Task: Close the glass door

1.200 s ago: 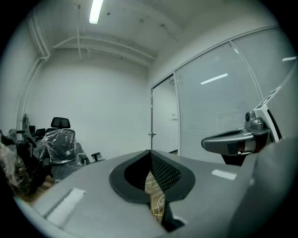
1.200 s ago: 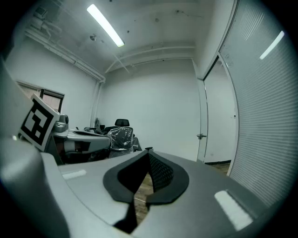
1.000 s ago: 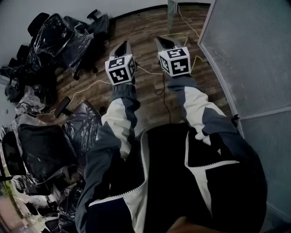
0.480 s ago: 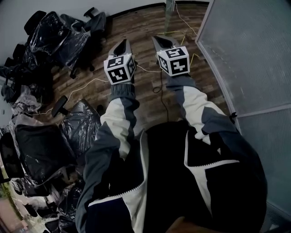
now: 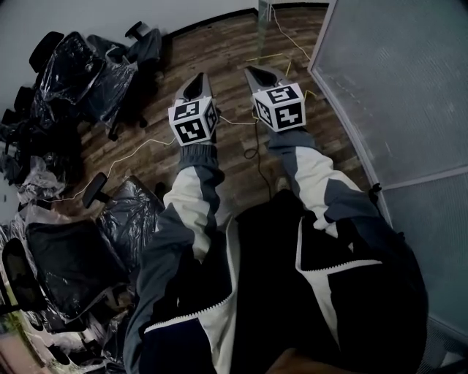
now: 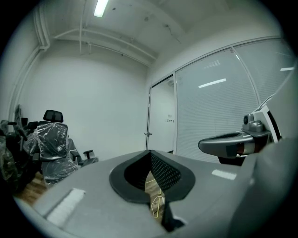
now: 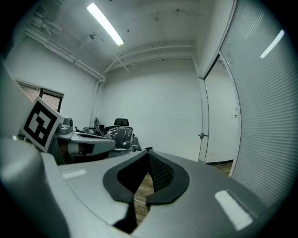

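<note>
The glass door (image 6: pixel 161 122) stands open at the far end of the room, its handle (image 6: pixel 148 134) on the left edge; the right gripper view shows the door handle (image 7: pixel 201 135) too. In the head view only the glass door's greenish edge (image 5: pixel 263 9) shows at the top. My left gripper (image 5: pixel 199 75) and right gripper (image 5: pixel 252 71) are held side by side over the wooden floor, pointing toward the door and well short of it. Both are shut and empty, as the left gripper (image 6: pixel 149 152) and the right gripper (image 7: pixel 147 151) show in their own views.
A frosted glass wall (image 5: pixel 395 80) runs along the right. Several office chairs wrapped in black plastic (image 5: pixel 80 80) crowd the left side. A thin yellow cable (image 5: pixel 252 150) lies across the wooden floor (image 5: pixel 227 44) ahead of the person.
Both grippers and the floor beneath them have slid a little down the head view, and the glass wall's edge has drifted left. Both grippers stayed shut.
</note>
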{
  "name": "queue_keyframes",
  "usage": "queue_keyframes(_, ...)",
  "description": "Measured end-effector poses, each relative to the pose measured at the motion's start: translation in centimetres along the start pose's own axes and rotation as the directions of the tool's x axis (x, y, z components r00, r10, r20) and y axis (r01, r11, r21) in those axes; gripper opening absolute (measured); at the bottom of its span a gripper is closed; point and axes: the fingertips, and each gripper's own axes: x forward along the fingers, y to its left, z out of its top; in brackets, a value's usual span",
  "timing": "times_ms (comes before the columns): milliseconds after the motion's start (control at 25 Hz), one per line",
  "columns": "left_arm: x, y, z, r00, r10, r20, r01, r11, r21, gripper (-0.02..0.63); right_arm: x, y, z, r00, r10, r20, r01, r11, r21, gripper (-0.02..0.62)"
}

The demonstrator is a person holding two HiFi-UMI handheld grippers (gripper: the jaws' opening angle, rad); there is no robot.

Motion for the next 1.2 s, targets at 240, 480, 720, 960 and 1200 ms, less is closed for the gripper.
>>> queue_keyframes(240,5.7,0.3,-1.2,0.999,-0.01,-0.044,0.01,1.0,-0.013,0.005,4.1,-4.1,-1.3,1.0,0.008,-0.02,-0.008,1.0,0.019,0.005)
queue_keyframes(480,14.8,1.6,0.5,0.999,0.02,-0.031,-0.02,1.0,-0.004,0.005,11.3,-10.6,-0.9,0.999,0.038,-0.023,-0.037,0.999,0.028,0.005)
queue_keyframes(720,25.1,3.3,1.5,0.996,0.066,-0.053,-0.067,0.998,-0.018,0.005,19.2,-18.0,0.9,0.996,0.082,-0.025,-0.082,0.997,0.0,0.005)
queue_keyframes(960,32.3,3.3,1.8,0.994,0.088,-0.068,-0.089,0.996,-0.015,0.005,24.6,-23.6,1.0,0.993,0.11,-0.037,-0.11,0.994,0.008,0.005)
queue_keyframes(1200,36.4,5.9,0.8,0.99,0.105,-0.093,-0.108,0.994,-0.034,0.005,29.6,-25.7,1.1,0.99,0.129,-0.049,-0.128,0.992,0.016,0.005)
